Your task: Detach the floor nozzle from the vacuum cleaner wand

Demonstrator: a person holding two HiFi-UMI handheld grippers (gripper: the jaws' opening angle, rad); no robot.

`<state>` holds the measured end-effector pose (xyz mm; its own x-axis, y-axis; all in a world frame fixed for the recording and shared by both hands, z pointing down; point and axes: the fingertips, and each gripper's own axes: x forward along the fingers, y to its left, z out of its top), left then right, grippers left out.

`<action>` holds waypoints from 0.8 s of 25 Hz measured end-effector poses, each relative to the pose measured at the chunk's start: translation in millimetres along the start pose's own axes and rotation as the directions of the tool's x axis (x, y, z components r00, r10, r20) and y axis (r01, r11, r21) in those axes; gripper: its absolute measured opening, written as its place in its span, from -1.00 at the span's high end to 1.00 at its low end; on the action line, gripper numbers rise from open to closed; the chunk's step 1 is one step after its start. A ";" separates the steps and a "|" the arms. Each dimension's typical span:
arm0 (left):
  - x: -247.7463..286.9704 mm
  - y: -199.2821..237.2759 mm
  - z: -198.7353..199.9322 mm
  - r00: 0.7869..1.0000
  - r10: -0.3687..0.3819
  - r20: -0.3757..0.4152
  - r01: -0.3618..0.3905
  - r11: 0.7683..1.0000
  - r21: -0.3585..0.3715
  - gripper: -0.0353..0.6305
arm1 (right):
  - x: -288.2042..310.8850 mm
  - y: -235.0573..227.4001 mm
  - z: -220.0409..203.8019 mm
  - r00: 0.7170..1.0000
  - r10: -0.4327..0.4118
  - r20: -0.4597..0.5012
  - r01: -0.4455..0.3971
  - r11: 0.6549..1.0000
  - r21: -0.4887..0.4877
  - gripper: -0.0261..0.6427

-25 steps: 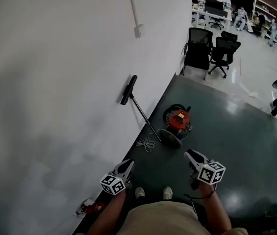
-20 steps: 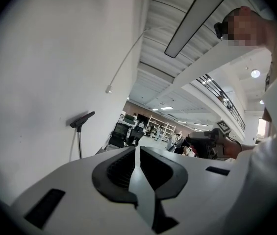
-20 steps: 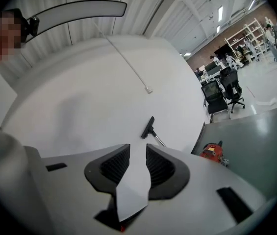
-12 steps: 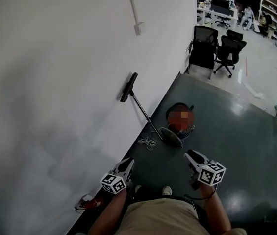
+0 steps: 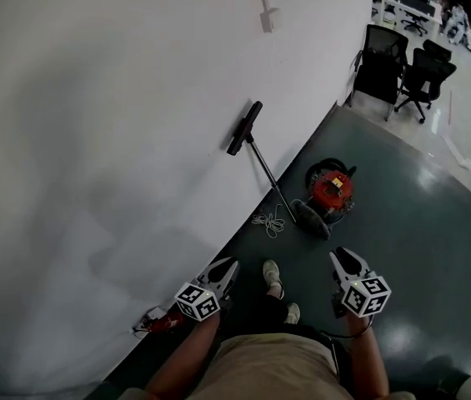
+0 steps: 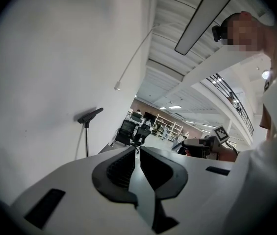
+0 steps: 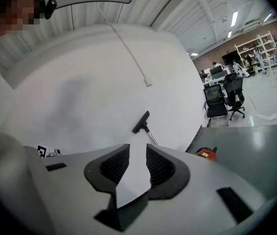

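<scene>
Since a second ago we have stepped closer, so the vacuum cleaner lies nearer our feet, and one shoe is now ahead of the other. We count one red canister, one wand and one floor nozzle. The nozzle is at the wand's top end, resting against the white wall, well ahead of both grippers. One coil of cord lies on the floor beside the wand's foot. Two black chairs stand farther back. Our left gripper has its jaws together on nothing. Our right gripper has just been opening and shows a narrow gap, with nothing in it.
</scene>
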<state>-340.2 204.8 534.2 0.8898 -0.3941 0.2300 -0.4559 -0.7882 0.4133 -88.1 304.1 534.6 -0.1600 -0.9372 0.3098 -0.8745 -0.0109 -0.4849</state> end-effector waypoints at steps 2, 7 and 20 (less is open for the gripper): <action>8.1 13.6 -2.5 1.000 0.000 -0.019 0.000 1.000 -0.012 0.84 | 15.8 1.3 1.8 0.999 -0.023 -0.029 0.021 0.998 -0.060 0.64; 34.5 49.3 10.5 0.999 -0.005 -0.039 0.005 1.000 -0.021 0.84 | 49.5 2.7 24.2 0.998 -0.052 -0.045 0.045 0.989 -0.141 0.64; 111.5 159.8 87.2 1.000 -0.003 0.004 0.004 0.999 -0.034 0.84 | 170.6 9.4 98.1 0.998 -0.040 -0.055 0.032 0.989 -0.147 0.64</action>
<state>-312.3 -6.3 549.0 0.8914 -0.3931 0.2254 -0.4532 -0.7730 0.4439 -78.7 109.9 502.6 -0.1495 -0.9156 0.3732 -0.9370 0.0106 -0.3492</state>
